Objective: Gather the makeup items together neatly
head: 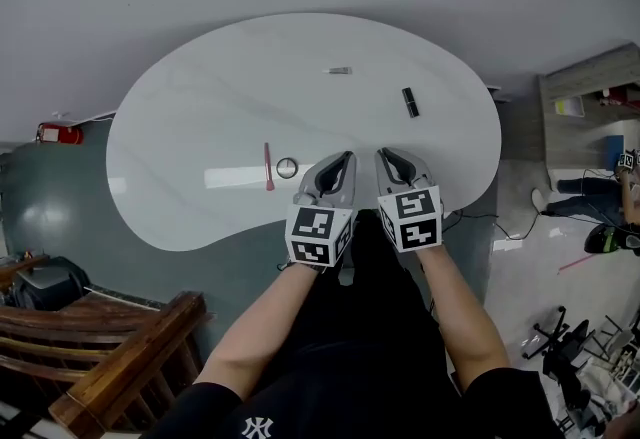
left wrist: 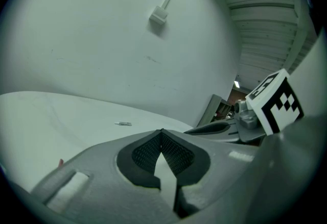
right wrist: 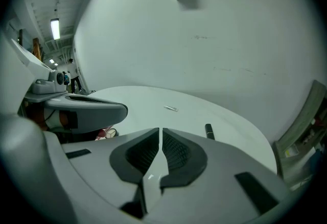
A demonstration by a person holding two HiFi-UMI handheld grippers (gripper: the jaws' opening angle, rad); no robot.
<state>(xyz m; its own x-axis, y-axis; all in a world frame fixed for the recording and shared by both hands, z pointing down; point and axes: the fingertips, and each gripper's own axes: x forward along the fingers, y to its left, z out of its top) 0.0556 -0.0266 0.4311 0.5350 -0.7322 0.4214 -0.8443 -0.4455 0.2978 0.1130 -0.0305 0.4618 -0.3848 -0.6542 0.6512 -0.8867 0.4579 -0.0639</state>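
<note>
Left gripper (head: 346, 159) and right gripper (head: 384, 155) are closed, empty, at the near worktop (head: 230, 97) edge; black tube (head: 410, 102) is probably light, rigid, prone to rolling; grasp across mid-length; red stick (head: 268, 167) is thin; pinch centrally.

A stick (head: 268, 167) and a ring (head: 287, 167) are laid side by side on the table (head: 200, 87), at its near left. A tube (head: 410, 102) is placed farther off to the right. A small bar (head: 340, 70) is set farthest, left of the tube. The left gripper (head: 345, 159) and right gripper (head: 386, 155) are held side by side over the near edge, right of the ring. A bench (head: 110, 357) is set near-left of the table.
</note>
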